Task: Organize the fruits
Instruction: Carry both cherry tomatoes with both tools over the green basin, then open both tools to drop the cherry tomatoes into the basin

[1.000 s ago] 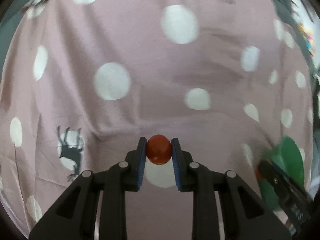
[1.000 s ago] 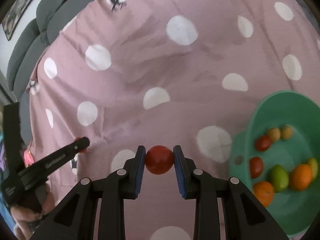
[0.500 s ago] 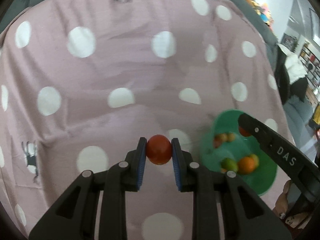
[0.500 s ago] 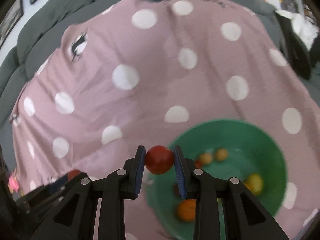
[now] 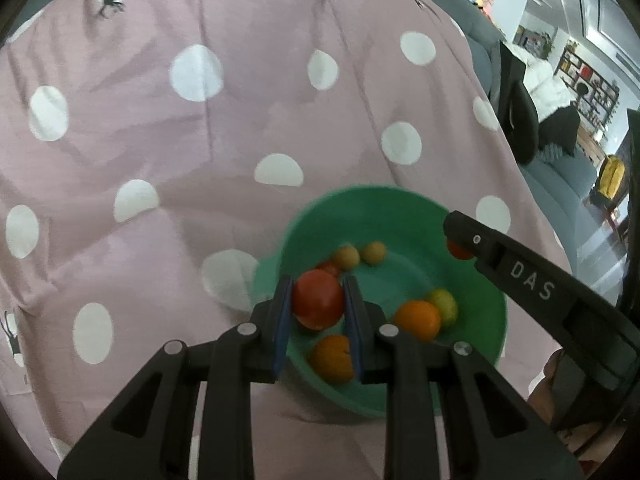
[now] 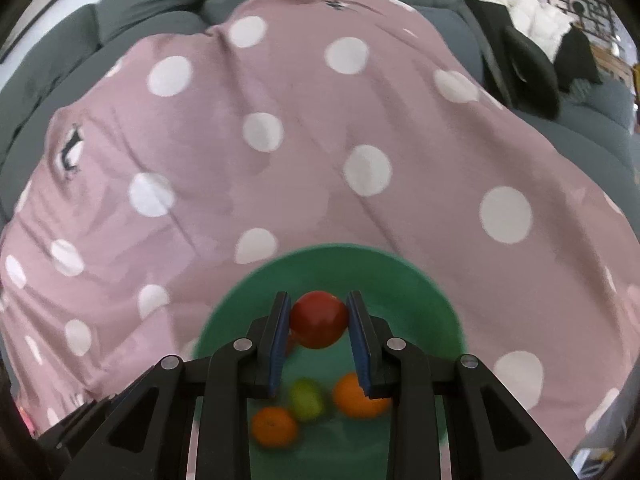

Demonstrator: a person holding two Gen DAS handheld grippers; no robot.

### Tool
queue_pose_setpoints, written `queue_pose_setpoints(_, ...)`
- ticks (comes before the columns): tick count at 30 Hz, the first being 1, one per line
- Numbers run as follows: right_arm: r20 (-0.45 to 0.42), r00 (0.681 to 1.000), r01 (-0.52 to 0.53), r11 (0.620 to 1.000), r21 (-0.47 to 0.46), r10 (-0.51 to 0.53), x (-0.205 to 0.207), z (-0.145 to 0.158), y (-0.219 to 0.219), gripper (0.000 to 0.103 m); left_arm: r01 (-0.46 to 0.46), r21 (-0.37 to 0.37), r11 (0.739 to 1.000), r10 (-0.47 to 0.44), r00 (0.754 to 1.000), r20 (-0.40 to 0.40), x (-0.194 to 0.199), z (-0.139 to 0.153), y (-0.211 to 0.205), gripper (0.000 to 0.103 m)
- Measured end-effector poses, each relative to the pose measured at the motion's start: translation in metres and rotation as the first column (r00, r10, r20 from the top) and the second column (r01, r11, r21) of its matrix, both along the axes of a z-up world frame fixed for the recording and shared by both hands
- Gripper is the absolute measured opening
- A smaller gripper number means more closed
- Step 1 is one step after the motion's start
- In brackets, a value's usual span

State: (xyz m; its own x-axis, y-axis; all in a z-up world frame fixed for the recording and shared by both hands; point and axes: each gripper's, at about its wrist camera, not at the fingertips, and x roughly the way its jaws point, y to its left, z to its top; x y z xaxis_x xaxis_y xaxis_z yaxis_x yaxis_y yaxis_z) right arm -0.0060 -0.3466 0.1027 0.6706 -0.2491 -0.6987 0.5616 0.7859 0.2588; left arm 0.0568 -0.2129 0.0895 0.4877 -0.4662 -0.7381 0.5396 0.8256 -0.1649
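Note:
A green bowl (image 5: 484,320) sits on a pink polka-dot cloth (image 5: 200,140) and holds several fruits: oranges, a green one, small yellowish ones and a red one. My left gripper (image 5: 318,300) is shut on a red tomato (image 5: 318,300), held over the bowl's left side. My right gripper (image 6: 319,319) is shut on another red tomato (image 6: 319,319), held above the bowl (image 6: 420,292). The right gripper's finger (image 5: 520,280) also shows in the left wrist view, over the bowl's right rim.
The cloth covers a grey sofa (image 6: 140,12). A black and white garment (image 6: 532,40) lies at the sofa's right end. Shelves and furniture (image 5: 588,88) stand in the room beyond.
Both grippers have swung right and forward with their tomatoes, from over the bare cloth to over the green bowl. The bowl now sits near the centre of both views.

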Motion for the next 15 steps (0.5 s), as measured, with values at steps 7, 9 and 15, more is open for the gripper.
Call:
queue_pose_setpoints(7,-0.058,0.998,0.015,1.000,0.016,-0.014,0.001,-0.012,-0.009,0.031,0.021,0.021,1.000,-0.021,0.999,-0.029,-0.001,-0.013,-0.020,0.025)
queue_pose_setpoints(9,-0.059,0.998,0.023,1.000,0.021,-0.021,-0.002,-0.012,-0.010,0.031,0.021,0.021,1.000,-0.021,0.999,-0.027,-0.003,-0.013,-0.022,0.025)
queue_pose_setpoints(15,-0.043,0.998,0.037,0.999,0.035,-0.035,-0.010,-0.008,-0.015,0.050,0.012,0.021,1.000,-0.012,1.000,0.009,-0.011,-0.003,-0.022,0.037)
